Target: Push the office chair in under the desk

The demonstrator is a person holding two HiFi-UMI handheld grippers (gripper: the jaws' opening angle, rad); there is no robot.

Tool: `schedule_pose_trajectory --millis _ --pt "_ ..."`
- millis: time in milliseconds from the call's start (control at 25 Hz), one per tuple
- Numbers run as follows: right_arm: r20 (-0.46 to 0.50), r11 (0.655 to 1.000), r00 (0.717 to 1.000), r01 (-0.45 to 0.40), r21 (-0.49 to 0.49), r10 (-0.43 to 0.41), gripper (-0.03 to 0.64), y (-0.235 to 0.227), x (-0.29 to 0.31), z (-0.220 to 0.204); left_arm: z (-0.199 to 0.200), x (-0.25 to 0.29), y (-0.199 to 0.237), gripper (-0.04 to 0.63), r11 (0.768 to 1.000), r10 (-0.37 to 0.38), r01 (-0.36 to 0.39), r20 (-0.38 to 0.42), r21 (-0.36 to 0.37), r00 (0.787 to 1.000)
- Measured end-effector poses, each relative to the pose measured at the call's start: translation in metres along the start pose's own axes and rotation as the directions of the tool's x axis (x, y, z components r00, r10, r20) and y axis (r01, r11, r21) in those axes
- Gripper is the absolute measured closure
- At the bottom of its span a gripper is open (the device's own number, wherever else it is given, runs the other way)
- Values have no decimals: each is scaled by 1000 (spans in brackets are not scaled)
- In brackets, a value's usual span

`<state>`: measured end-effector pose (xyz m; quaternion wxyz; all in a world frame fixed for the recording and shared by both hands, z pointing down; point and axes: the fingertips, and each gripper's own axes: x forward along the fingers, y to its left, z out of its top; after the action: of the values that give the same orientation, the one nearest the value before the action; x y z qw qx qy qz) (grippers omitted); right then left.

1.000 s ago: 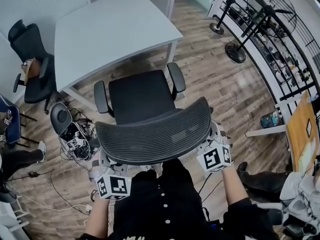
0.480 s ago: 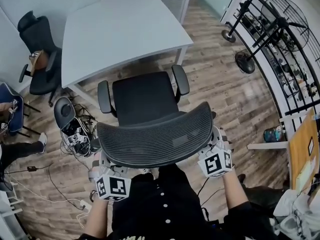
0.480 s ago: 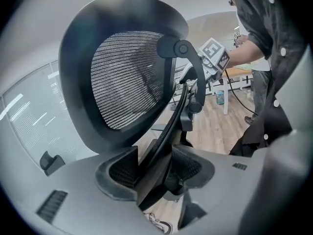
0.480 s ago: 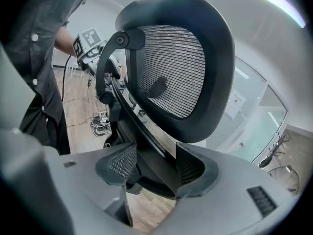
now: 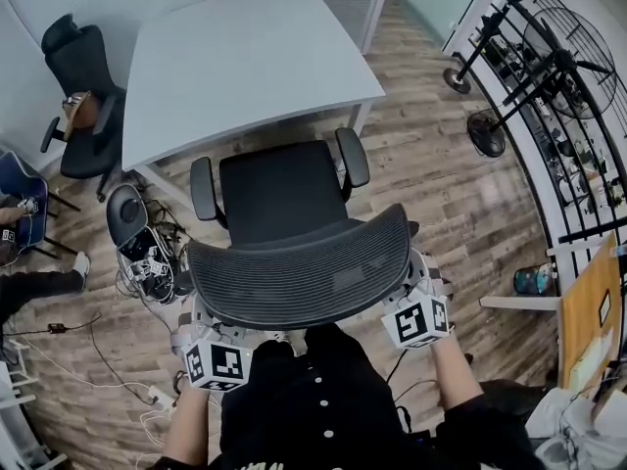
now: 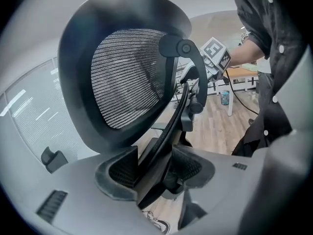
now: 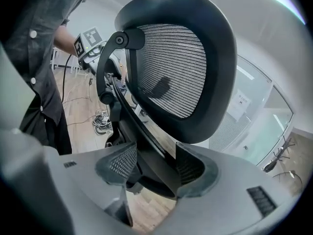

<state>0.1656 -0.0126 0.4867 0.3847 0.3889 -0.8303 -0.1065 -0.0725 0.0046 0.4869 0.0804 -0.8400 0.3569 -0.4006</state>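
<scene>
A black office chair [image 5: 276,197] stands with its seat facing the grey desk [image 5: 245,57], its front edge near the desk's near edge. The mesh backrest [image 5: 299,267] is right in front of me. My left gripper [image 5: 201,313] holds the backrest's lower left rim. My right gripper [image 5: 419,280] holds its lower right rim. In the left gripper view the black rim [image 6: 161,131] runs between the pads of the left gripper [image 6: 154,168]. The right gripper view shows the same rim [image 7: 146,146] filling the gap of the right gripper [image 7: 156,168].
A second black chair [image 5: 73,86] stands left of the desk. Cables and a round black device [image 5: 147,258] lie on the wooden floor by the chair's left side. Fan stands [image 5: 490,130] and a rack line the right side. A seated person's leg [image 5: 29,287] shows at far left.
The chair has edged a little toward the desk with both grippers staying on the backrest. The head view has shifted slightly.
</scene>
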Motion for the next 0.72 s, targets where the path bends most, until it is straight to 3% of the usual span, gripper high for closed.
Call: schedule_pose_trajectory --millis 720 --pt "35 998 999 -41 -44 42 354 -49 52 0 10 46 35 359 997 57 -60 -62 -44 996"
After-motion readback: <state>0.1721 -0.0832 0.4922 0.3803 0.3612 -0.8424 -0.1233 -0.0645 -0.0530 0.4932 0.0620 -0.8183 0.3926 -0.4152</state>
